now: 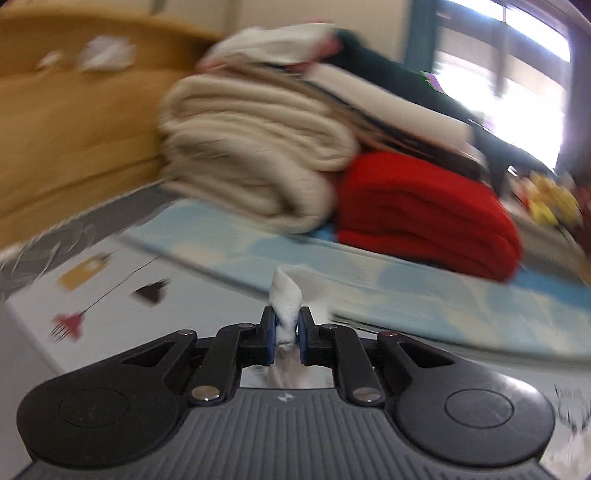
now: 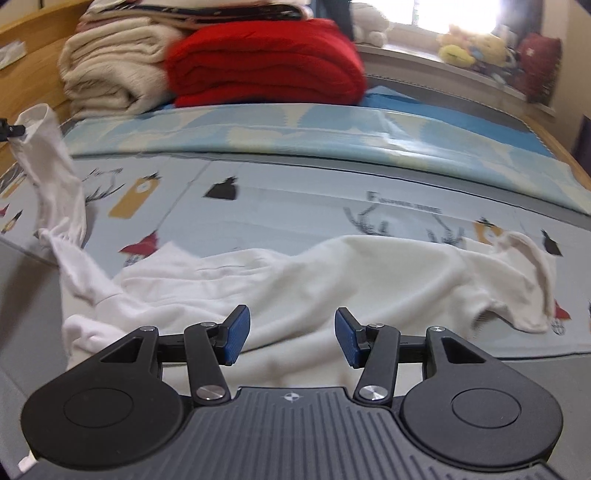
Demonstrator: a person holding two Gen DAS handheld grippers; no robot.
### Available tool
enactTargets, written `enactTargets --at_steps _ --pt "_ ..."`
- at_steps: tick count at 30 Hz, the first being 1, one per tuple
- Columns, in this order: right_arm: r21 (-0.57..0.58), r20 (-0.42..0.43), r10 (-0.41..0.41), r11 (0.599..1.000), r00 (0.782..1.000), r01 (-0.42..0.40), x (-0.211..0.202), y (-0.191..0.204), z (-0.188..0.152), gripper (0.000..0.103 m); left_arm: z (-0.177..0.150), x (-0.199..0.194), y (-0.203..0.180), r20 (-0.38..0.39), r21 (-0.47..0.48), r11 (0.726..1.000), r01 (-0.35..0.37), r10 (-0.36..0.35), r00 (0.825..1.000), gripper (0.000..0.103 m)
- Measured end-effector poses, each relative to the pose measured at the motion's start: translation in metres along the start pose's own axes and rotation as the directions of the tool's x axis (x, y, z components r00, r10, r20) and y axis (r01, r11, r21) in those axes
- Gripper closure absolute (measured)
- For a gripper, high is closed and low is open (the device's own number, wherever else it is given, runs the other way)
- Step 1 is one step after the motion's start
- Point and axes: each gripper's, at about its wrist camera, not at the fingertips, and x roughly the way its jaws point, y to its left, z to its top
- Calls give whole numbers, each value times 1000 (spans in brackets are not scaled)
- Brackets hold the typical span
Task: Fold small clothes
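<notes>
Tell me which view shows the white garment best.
The right wrist view: the white garment lies spread across the mat, one sleeve lifted at the left. The left wrist view shows only a pinched tip of it between the left gripper fingers.

bright window (image 2: 424,11) | wooden headboard (image 1: 55,110) | patterned bedsheet (image 2: 295,199)

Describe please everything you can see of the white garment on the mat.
The white garment looks like soft, thin cotton and lies crumpled on the printed mat. Its body spreads wide in front of the open right gripper, which hovers over it without pinching it. One sleeve is lifted up at the left, its cuff pinched in the left gripper. The other sleeve lies rumpled on the mat at the right.
</notes>
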Motion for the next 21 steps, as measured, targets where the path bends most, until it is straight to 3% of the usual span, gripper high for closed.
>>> enactTargets --at_steps 3,8,12,16,18,21 --pt "-49 -12 35 998 999 -36 4 21 2 50 6 -4 45 -44 -67 996 -52 49 998 90" --pt "-85 -57 122 988 991 -126 13 53 4 50 11 -2 78 -83 -107 990 -87 79 993 90" --pt "-65 -100 270 959 958 -277 22 91 5 49 14 1 76 -76 -135 988 -75 65 995 90" --pt "-32 -171 363 927 916 -373 39 135 -8 49 17 9 67 -57 -126 990 -62 56 997 90" --pt "-49 -201 352 929 914 -368 48 157 -16 47 18 9 64 -44 -118 991 -61 56 997 90" --pt "-100 -207 267 951 941 -292 58 180 -25 43 18 8 66 -37 -122 991 -59 55 998 90"
